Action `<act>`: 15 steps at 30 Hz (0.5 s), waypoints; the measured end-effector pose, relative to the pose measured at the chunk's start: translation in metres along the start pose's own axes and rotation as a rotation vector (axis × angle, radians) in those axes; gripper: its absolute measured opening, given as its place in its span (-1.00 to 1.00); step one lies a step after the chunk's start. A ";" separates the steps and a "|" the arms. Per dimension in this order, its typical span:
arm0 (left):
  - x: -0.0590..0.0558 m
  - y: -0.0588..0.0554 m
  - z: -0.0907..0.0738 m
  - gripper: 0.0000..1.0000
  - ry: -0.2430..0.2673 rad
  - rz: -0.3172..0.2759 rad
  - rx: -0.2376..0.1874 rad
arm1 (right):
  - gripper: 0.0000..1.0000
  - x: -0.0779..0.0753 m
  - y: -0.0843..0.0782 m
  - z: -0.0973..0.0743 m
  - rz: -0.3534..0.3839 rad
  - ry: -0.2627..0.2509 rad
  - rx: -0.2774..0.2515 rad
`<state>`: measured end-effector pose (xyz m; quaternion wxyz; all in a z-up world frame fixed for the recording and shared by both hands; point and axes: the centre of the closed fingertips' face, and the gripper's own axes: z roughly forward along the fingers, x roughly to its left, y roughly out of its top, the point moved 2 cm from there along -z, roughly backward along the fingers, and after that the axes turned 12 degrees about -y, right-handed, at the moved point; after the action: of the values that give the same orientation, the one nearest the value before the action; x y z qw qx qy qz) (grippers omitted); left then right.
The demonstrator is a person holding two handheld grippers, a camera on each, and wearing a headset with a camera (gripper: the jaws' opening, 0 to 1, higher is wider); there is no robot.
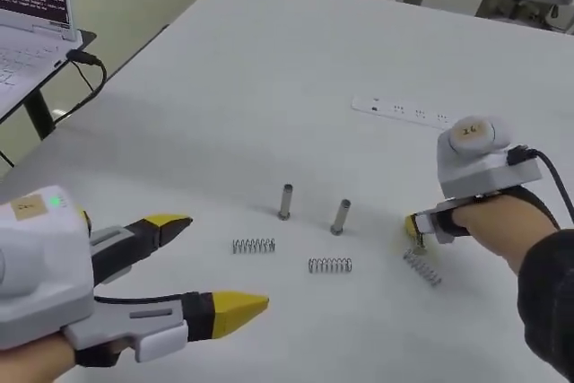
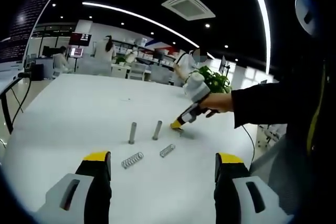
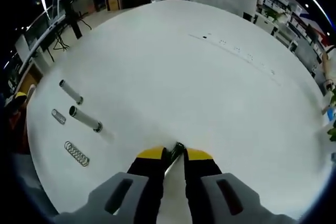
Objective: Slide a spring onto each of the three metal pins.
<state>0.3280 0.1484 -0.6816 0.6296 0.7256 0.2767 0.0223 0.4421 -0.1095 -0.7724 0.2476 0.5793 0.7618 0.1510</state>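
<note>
1. Well, your right gripper (image 3: 176, 153), at the right of the head view, has its jaws pressed almost together on a slender metal piece (image 3: 179, 146), likely the third pin. Only the tips hold it, so it could twist or slip out when you stand it up.
2. The near spring (image 1: 421, 268) lies just below that gripper, at the lower right of the frame. If your hand drops carelessly it could knock the spring and send it rolling.
3. The left pin (image 1: 285, 202) and right pin (image 1: 340, 217) stand upright and bare at mid-frame, near each other. They look unfixed on the white table (image 1: 269, 87), so a spring pushed at them sideways would probably tip them.
4. The left spring (image 1: 254, 246) and middle spring (image 1: 330, 265) lie flat just below the pins. Pinched hard, either may buckle or shoot away.
5. Your left gripper (image 1: 222, 262), at the lower left, is spread wide and empty. As it closes in, one jaw may sweep the left spring into the pins.
</note>
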 end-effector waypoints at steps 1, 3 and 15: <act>0.000 0.000 0.000 0.56 0.000 0.000 0.001 | -0.77 0.000 0.000 0.000 -0.003 0.000 0.002; 0.000 0.000 0.000 0.56 -0.001 -0.001 0.001 | -0.78 0.000 0.000 0.000 -0.005 -0.001 0.008; -0.001 -0.002 0.001 0.55 -0.009 0.002 0.006 | -0.82 0.002 0.002 0.002 -0.045 -0.026 0.063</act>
<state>0.3270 0.1477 -0.6832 0.6286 0.7279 0.2733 0.0188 0.4440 -0.1068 -0.7732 0.2424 0.5715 0.7757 0.1137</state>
